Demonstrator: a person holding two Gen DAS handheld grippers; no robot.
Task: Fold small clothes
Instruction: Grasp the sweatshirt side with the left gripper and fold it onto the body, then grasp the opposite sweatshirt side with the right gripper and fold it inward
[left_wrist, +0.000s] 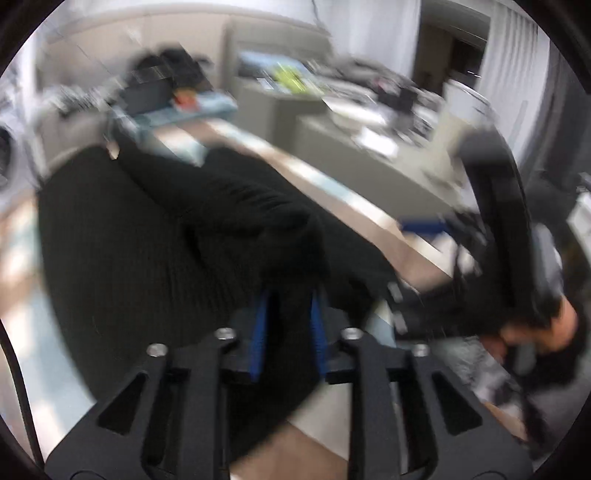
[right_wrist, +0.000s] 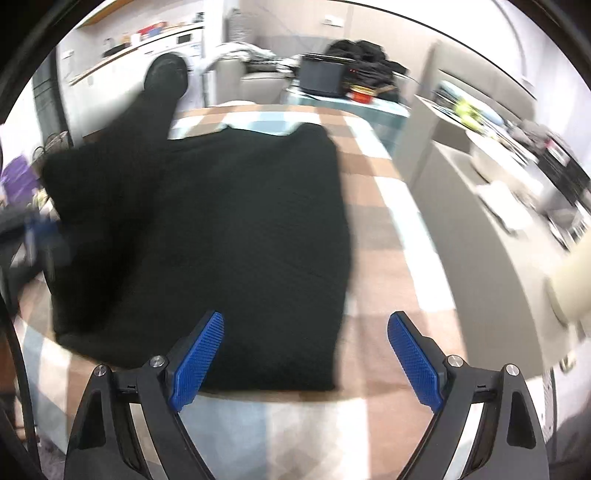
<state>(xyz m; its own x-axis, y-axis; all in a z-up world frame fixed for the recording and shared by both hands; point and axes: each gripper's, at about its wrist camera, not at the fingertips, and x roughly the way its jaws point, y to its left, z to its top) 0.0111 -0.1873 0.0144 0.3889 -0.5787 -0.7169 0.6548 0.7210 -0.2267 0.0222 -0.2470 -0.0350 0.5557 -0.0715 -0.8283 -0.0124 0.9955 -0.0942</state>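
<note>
Now black garment (left_wrist: 155, 236) pinched in left claw (left_wrist: 288, 332); right claw (right_wrist: 306, 354) spread above hem

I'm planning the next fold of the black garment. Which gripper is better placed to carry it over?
Left. The left gripper is already shut on a lifted part of the black garment, while the right gripper hangs open above its near edge, holding nothing.

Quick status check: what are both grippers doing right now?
Left gripper: shut on the black garment.
Right gripper: open, holding nothing, above the garment's near edge.
</note>
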